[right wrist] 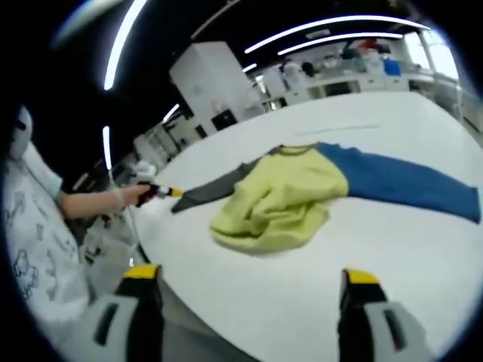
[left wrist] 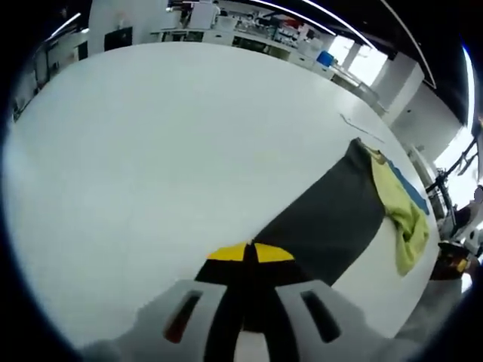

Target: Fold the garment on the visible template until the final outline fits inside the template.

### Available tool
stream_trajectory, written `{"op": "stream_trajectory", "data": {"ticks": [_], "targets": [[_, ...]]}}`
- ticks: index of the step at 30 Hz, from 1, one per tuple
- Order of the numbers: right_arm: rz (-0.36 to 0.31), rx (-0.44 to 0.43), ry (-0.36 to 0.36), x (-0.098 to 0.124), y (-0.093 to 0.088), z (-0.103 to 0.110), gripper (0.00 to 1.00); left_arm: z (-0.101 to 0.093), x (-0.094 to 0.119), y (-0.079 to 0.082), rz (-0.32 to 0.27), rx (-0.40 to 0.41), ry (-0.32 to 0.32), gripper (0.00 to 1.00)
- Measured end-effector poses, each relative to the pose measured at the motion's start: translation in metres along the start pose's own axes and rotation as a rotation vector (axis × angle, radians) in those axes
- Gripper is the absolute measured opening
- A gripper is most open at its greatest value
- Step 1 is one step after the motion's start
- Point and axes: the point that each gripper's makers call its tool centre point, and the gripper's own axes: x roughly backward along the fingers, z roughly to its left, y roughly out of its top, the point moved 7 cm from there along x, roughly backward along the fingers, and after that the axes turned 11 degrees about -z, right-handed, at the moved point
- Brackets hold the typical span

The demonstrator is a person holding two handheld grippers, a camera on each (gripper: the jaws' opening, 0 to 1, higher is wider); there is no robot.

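Sleeve-folding step: left tool (left wrist: pixel 250 260) clenches the grey sleeve (left wrist: pixel 324 219); right tool (right wrist: pixel 249 283), released, hovers near the yellow body (right wrist: pixel 279 200). Next, carry the sleeve across the body.

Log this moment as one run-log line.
left gripper: shut on grey sleeve | right gripper: open, off garment | yellow body: bunched | blue sleeve: flat on table

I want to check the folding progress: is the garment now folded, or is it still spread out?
Not folded. The garment has its yellow body bunched while its grey sleeve and blue sleeve lie stretched flat on the table.
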Motion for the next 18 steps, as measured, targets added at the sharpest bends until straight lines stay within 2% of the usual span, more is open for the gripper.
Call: {"op": "stream_trajectory", "data": {"ticks": [6,11,16,18], "targets": [[0.004,-0.002,-0.001,0.001,-0.001,0.001,0.98,0.009,-0.003,0.004,-0.028,-0.023,0.037,0.00],[0.001,-0.002,-0.001,0.001,-0.001,0.001,0.98,0.001,0.004,0.001,-0.038,-0.016,0.042,0.00],[0.000,-0.001,0.001,0.000,-0.001,0.001,0.98,0.001,0.007,0.001,-0.053,-0.034,0.020,0.00],[0.002,-0.001,0.004,0.000,-0.001,0.002,0.98,0.002,0.008,0.002,-0.065,-0.076,-0.019,0.00]]}}
